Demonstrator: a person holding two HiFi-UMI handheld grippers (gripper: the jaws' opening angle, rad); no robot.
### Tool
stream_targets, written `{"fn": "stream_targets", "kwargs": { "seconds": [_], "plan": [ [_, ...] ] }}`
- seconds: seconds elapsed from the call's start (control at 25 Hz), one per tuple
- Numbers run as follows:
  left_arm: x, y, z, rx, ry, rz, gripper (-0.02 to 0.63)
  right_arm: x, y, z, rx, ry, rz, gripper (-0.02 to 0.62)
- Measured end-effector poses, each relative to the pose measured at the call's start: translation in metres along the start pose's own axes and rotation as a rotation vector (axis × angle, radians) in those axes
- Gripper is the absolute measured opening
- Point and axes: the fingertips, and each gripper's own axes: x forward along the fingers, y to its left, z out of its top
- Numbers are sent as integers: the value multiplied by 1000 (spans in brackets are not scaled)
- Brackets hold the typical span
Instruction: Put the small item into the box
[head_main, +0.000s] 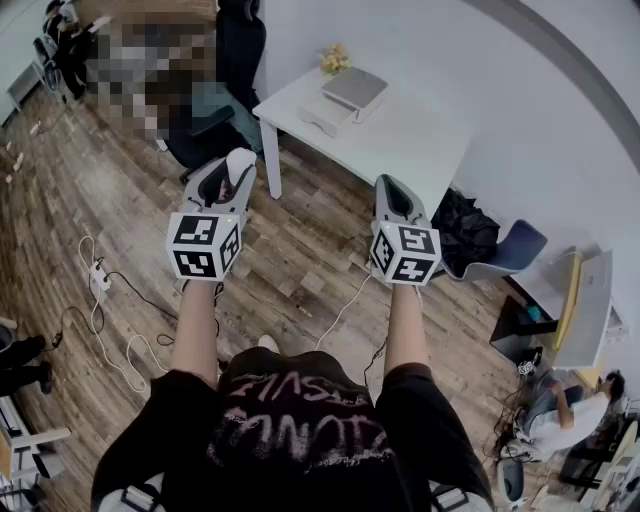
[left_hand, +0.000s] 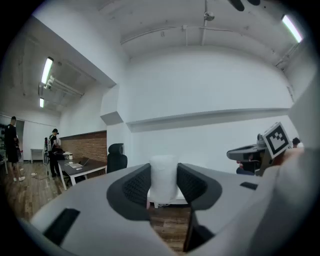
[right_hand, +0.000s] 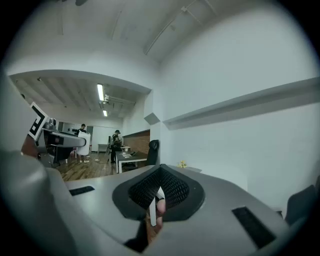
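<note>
The small item (left_hand: 164, 172), white and upright, is clamped between the ribbed pads of the left gripper (left_hand: 163, 192), whose jaws are kept fairly wide by it. The right gripper (right_hand: 159, 192) is seen with its jaws drawn together to a point, and nothing is gripped there. Both grippers are held level over the wooden floor, well apart from the white table (head_main: 425, 140), where the box (head_main: 355, 88) sits (whether it is open cannot be told from here). The carrying step is judged to be in hand. Next, the table must be approached and the item brought over the box before it is released.
</note>
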Motion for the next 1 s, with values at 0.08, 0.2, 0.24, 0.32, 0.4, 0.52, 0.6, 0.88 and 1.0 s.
{"fn": "stream_targets", "kwargs": {
  "seconds": [0.08, 0.2, 0.24, 0.32, 0.4, 0.52, 0.6, 0.88, 1.0],
  "plan": [
    [5, -1, 0, 3, 5, -5, 163, 3, -3, -1, 1, 4, -1, 11],
    [9, -1, -1, 3, 11, -7, 163, 5, -6, -1, 0, 6, -3, 11],
    [9, 0, -1, 2, 12, -7, 163, 5, -7, -1, -3, 5, -5, 11],
    [10, -1, -2, 1, 14, -8, 163, 5, -8, -1, -7, 2, -8, 11],
    [11, -1, -2, 1, 15, -10, 163, 5, -8, 0, -2, 0, -8, 11],
    [13, 2, -1, 0, 15, -14, 163, 8, -6, 0, 0, -1, -7, 11],
    [13, 6, -2, -2, 15, -16, 163, 10, -3, 1, -5, 1, -7, 11],
    [19, 18, -3, -7, 13, -28, 163, 19, 4, 1, -10, 2, -16, 11],
    [20, 24, -3, -9, 9, -35, 163, 24, 10, 2, -12, 2, -21, 11]
  ]
}}
